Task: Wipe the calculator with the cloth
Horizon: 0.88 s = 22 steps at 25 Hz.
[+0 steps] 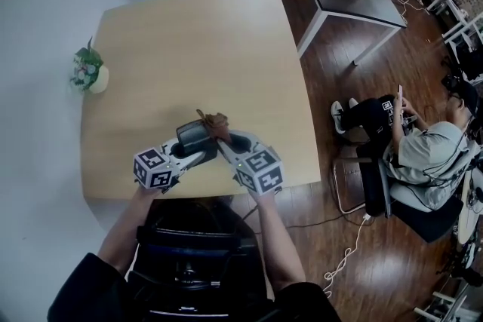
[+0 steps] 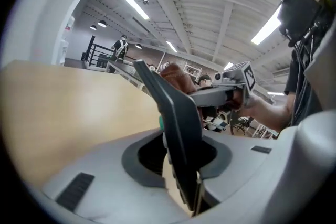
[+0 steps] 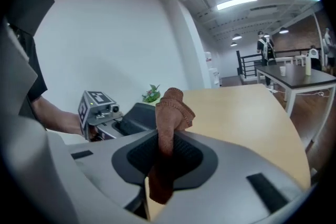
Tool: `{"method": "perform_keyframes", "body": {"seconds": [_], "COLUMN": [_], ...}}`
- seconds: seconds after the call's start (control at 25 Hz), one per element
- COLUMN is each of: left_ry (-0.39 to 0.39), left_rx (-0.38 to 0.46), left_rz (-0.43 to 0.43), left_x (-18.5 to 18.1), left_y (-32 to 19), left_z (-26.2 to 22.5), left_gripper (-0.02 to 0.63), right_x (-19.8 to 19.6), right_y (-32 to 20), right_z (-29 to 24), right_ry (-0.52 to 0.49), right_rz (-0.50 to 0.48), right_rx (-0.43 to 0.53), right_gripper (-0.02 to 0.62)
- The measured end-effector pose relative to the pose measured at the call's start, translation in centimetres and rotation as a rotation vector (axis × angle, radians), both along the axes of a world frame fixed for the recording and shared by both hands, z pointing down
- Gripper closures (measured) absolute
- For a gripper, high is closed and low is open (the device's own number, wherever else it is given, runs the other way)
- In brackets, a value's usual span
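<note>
While held above the table's (image 1: pixel 196 49) near edge, the dark grey calculator (image 1: pixel 195 138) is tilted on edge | clamped by left gripper (image 1: pixel 189 154) | bunched brown cloth (image 1: pixel 213 121) pinched by right gripper (image 1: pixel 226 143)

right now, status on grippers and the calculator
Left gripper shut on calculator. Right gripper shut on brown cloth, cloth at the calculator's top edge. Potted plant well clear.
</note>
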<state>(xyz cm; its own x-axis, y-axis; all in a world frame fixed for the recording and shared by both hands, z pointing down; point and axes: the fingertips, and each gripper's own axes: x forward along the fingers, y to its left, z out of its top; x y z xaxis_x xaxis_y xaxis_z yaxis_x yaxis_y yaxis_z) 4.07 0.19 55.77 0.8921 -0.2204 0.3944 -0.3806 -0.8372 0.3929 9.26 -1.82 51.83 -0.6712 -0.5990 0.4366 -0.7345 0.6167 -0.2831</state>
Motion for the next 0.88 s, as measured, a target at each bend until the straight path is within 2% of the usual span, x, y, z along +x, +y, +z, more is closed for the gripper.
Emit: {"method": "perform_keyframes", "body": {"seconds": [0.12,0.24,0.32,0.44,0.56,0.68,0.88], "left_ry": [-0.016,-0.059,-0.097,-0.14,-0.175,-0.167,-0.131], "left_rx": [0.054,0.108,0.145,0.204,0.278,0.328,0.372], "left_rz": [0.012,0.029,0.045,0.064,0.077,0.07,0.038], "left_x": [0.1,0.2,0.1,0.2,0.6,0.6,-0.6], "left_y": [0.2,0.3,0.4,0.4,0.5,0.7,0.3], "left_z": [-0.4,-0.5,-0.3,-0.4,-0.9,-1.7,-2.6], "left_gripper": [0.505,0.505,0.505,0.505,0.505,0.506,0.506], "right_x": [3.5,3.5,0.6,-6.1,-9.9,-9.6,-5.7], "right_y": [-0.5,-0.5,-0.3,1.0,1.9,1.8,-0.1], "right_z": [1.2,-1.2,-4.4,-8.1,-7.6,-7.5,-6.8], "right_ry": [0.045,0.014,-0.039,-0.104,-0.046,-0.065,-0.075], "right_rz": [0.095,0.128,0.068,-0.114,-0.232,-0.225,-0.118], "right_rx": [-0.05,-0.034,0.012,0.067,0.091,0.088,0.063], "right_gripper": [0.529,0.529,0.529,0.529,0.528,0.528,0.528]}}
